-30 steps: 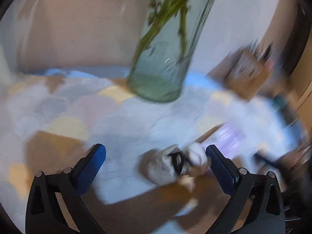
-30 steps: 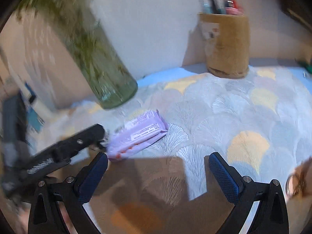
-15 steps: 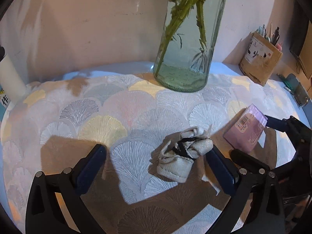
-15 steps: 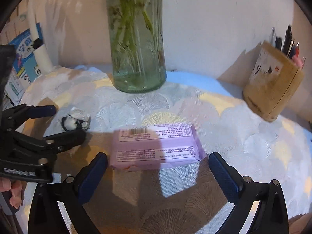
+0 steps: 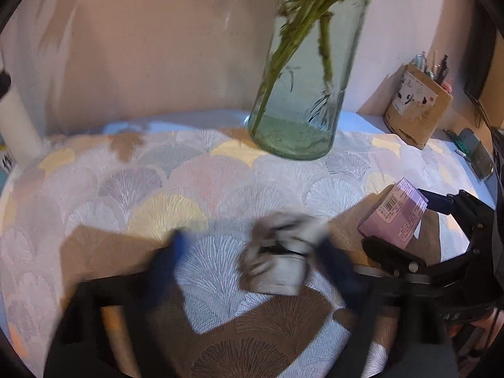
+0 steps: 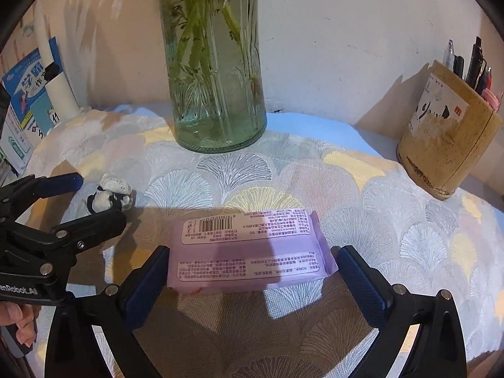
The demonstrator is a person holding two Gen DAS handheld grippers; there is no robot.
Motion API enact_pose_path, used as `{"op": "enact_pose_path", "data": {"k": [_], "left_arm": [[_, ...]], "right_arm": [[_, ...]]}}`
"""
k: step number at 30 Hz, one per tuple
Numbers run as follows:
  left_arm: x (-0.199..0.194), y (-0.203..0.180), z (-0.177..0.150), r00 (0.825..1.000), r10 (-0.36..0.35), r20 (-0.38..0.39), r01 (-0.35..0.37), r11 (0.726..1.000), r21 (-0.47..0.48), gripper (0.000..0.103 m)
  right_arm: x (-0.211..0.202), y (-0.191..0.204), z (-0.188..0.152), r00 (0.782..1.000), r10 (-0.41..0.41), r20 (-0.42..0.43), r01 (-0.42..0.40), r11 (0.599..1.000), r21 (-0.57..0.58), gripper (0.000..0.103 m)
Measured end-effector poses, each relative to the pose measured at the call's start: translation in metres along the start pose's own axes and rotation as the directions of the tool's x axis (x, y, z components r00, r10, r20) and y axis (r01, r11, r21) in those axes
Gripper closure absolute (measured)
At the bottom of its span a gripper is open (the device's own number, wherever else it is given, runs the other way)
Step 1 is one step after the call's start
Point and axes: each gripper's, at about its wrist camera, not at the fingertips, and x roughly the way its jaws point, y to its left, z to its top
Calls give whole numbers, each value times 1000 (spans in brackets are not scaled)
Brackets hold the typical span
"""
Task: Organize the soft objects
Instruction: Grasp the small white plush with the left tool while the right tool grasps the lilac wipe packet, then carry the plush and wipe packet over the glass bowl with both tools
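A small white bundle of cloth with a black band (image 5: 277, 253) lies on the patterned tablecloth (image 5: 201, 182). My left gripper (image 5: 252, 255) is blurred, its jaws apart around the bundle, the right finger (image 5: 337, 264) against it. The bundle also shows in the right wrist view (image 6: 110, 193). A purple pack of wipes (image 6: 249, 250) lies flat between the fingers of my open right gripper (image 6: 250, 271), which stand at its two ends. The pack shows in the left wrist view (image 5: 395, 217) too.
A tall glass vase (image 6: 214, 63) with green stems stands at the back centre. A cork pen holder (image 6: 447, 138) stands at the back right. Booklets and a white tube (image 6: 53, 72) are at the left. A wall runs behind.
My left gripper's fingers have drawn closer together around the white bundle and are blurred. My right gripper has moved forward so its fingers flank the purple pack.
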Motion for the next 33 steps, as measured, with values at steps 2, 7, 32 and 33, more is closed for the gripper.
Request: {"op": "enact_pose_path", "data": {"k": [2, 7, 32, 33], "left_arm": [[-2, -4, 0, 999, -29, 17, 28, 999, 23, 70], [-2, 11, 2, 995, -86, 49, 90, 993, -78, 77], [-15, 36, -6, 992, 4, 127, 30, 962, -270, 76], [-19, 35, -9, 991, 5, 135, 32, 963, -266, 76]], "right_arm": [[-4, -2, 0, 1000, 13, 25, -13, 1000, 13, 19], [-9, -3, -1, 998, 38, 51, -39, 999, 13, 21], [-121, 62, -99, 943, 211, 259, -222, 975, 13, 21], [-128, 64, -105, 935, 214, 283, -225, 974, 7, 21]]}}
